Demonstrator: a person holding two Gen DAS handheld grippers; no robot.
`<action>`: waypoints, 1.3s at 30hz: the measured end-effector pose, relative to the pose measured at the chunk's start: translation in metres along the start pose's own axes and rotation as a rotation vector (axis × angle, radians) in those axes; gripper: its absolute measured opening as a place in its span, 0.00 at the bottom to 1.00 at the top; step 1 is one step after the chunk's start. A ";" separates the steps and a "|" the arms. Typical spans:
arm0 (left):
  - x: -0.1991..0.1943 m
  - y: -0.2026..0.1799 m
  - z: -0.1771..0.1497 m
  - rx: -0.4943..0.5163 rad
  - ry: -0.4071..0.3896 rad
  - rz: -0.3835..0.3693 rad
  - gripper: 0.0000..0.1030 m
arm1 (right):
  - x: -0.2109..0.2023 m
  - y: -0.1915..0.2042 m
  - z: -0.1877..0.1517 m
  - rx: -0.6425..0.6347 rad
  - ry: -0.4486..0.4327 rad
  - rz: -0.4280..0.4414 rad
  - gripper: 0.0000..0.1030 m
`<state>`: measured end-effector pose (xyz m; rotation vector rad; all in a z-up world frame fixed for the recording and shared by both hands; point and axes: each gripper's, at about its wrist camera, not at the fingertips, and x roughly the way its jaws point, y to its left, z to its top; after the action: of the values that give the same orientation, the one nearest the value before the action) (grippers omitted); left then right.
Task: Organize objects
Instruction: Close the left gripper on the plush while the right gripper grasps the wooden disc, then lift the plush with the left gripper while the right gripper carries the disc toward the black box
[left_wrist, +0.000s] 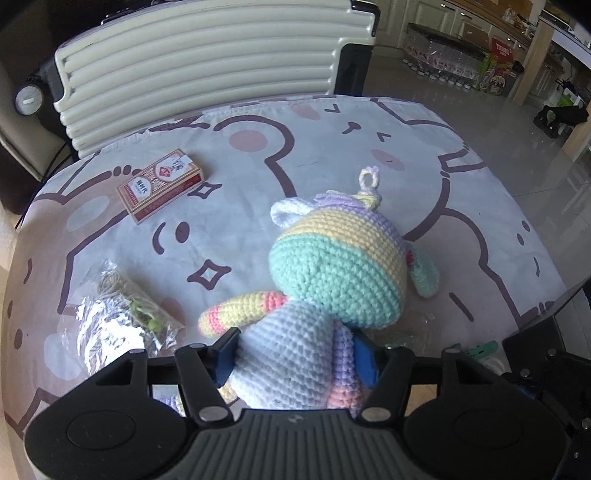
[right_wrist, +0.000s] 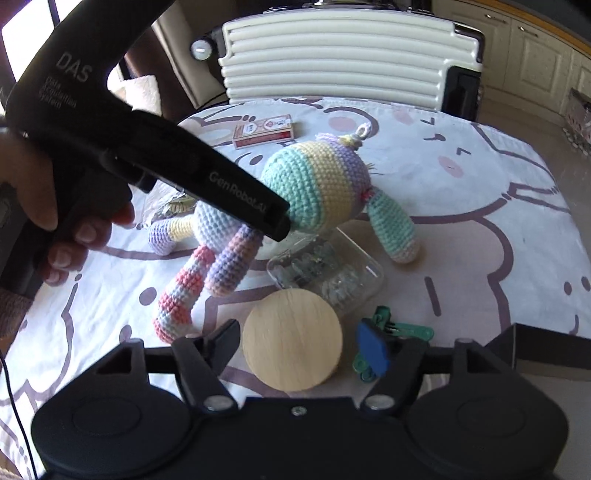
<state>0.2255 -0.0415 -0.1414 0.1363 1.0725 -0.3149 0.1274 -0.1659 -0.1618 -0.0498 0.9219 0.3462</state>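
Note:
My left gripper (left_wrist: 295, 354) is shut on the body of a pastel crochet doll (left_wrist: 332, 273) and holds it up over the table. In the right wrist view the doll (right_wrist: 317, 184) hangs from the black left gripper body (right_wrist: 207, 177), legs dangling. My right gripper (right_wrist: 299, 347) is open, its fingers either side of the round wooden lid (right_wrist: 291, 339) of a clear jar (right_wrist: 332, 273) lying on its side. A red card box (left_wrist: 160, 184) lies at the back left; it also shows in the right wrist view (right_wrist: 263, 131). A clear bag with string (left_wrist: 118, 317) lies at the left.
Green clips (right_wrist: 391, 332) lie right of the lid. The table has a cartoon-print cloth (left_wrist: 332, 147). A cream ribbed suitcase (left_wrist: 207, 55) stands behind the table. The table edges fall off to the floor at the right.

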 end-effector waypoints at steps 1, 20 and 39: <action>-0.001 0.003 -0.001 -0.014 0.007 0.001 0.61 | 0.001 0.002 0.000 -0.013 0.003 -0.004 0.71; 0.032 0.003 -0.006 -0.089 0.125 0.087 0.65 | 0.014 0.010 -0.006 -0.098 0.062 -0.041 0.67; -0.080 0.001 -0.020 -0.155 -0.035 0.131 0.59 | -0.069 0.010 0.014 -0.038 -0.067 -0.030 0.67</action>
<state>0.1736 -0.0206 -0.0813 0.0618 1.0439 -0.1158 0.0964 -0.1724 -0.0977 -0.0867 0.8475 0.3358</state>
